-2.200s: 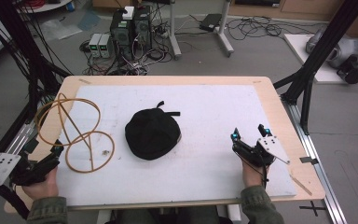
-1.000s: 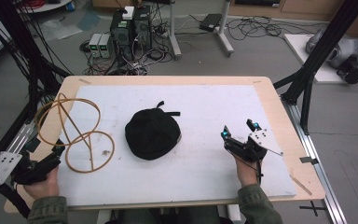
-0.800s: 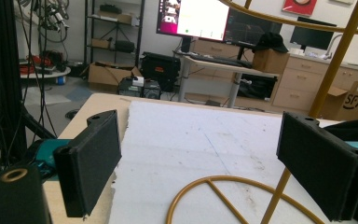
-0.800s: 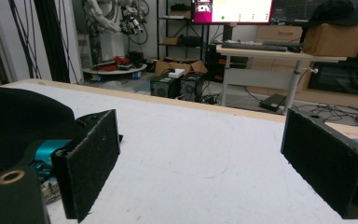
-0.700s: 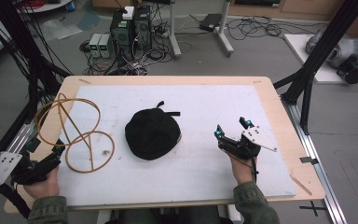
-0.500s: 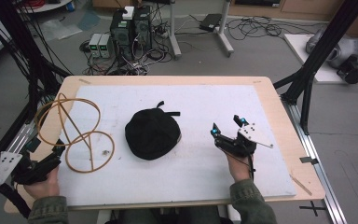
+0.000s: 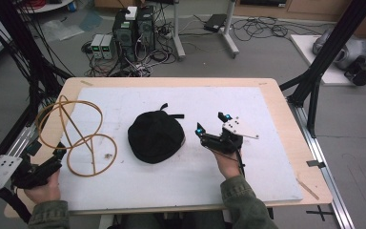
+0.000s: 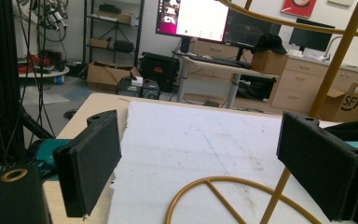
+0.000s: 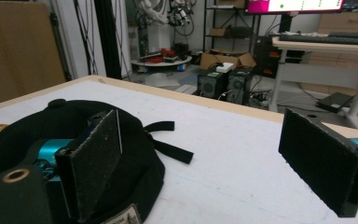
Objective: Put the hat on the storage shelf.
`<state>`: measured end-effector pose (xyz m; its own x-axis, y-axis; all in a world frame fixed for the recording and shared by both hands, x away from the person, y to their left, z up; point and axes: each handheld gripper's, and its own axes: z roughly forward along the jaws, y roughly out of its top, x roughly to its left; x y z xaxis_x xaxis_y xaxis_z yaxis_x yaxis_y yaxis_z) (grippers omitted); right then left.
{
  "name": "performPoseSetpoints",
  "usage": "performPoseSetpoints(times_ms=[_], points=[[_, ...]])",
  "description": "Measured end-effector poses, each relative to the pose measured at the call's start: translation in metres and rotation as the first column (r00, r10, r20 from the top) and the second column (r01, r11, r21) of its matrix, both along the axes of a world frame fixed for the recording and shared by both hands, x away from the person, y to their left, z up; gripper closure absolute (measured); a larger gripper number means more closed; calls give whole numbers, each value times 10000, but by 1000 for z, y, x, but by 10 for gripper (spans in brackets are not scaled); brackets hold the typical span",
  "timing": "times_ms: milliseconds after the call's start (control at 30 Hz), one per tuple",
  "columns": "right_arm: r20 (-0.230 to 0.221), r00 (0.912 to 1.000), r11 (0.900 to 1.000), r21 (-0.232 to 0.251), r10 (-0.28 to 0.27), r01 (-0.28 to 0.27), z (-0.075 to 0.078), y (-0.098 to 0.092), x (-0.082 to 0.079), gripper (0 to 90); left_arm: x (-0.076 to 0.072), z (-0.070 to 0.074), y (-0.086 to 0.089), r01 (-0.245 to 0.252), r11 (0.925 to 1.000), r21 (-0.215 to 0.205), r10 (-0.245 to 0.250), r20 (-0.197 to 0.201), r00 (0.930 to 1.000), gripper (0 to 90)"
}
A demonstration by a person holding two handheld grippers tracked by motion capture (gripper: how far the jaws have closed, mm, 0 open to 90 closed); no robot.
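Black cap (image 7: 155, 137) sits mid-desk on the white mat (image 7: 248, 181), dome up, w/ strap ends (image 9: 168, 140) trailing off its far side. Right gripper (image 7: 213, 129) is just beside the cap's right edge, fingers released and spread wide, holding nothing. In the right gripper view one finger (image 9: 93, 161) overlaps the cap's brim, the other (image 9: 324, 161) is well out over bare mat.

Risks as I judge them:
- Cap is soft fabric. If the fingers close on the brim edge alone, it prob folds or slides out instead of lifting.
- Low approach angle: near finger could push the cap left across the mat rather than get under it, bunching it up.
- Straps are loose; a snag on a finger would drag the cap crooked.
- Can't tell if the near finger touches the cap or sits just above it, so closing blind is a gamble.

Left gripper (image 7: 40, 169) rests at the desk's left edge, fingers apart, empty, right next to the gold wire stand (image 7: 76, 138). A stand rod (image 8: 326, 79) runs past its finger; any left-hand twitch could knock the stand, and it looks light enough to tip.
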<state>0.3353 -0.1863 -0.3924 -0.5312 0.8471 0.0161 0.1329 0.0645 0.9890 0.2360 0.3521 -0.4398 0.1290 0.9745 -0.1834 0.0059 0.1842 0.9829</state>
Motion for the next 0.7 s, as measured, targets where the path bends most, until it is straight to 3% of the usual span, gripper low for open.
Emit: performPoseSetpoints(times_ms=[700], points=[[-522, 9925, 9936, -182, 1104, -1114, 7, 36, 15, 123, 1, 0, 1, 28, 10000, -8, -28, 14, 10000, 139]])
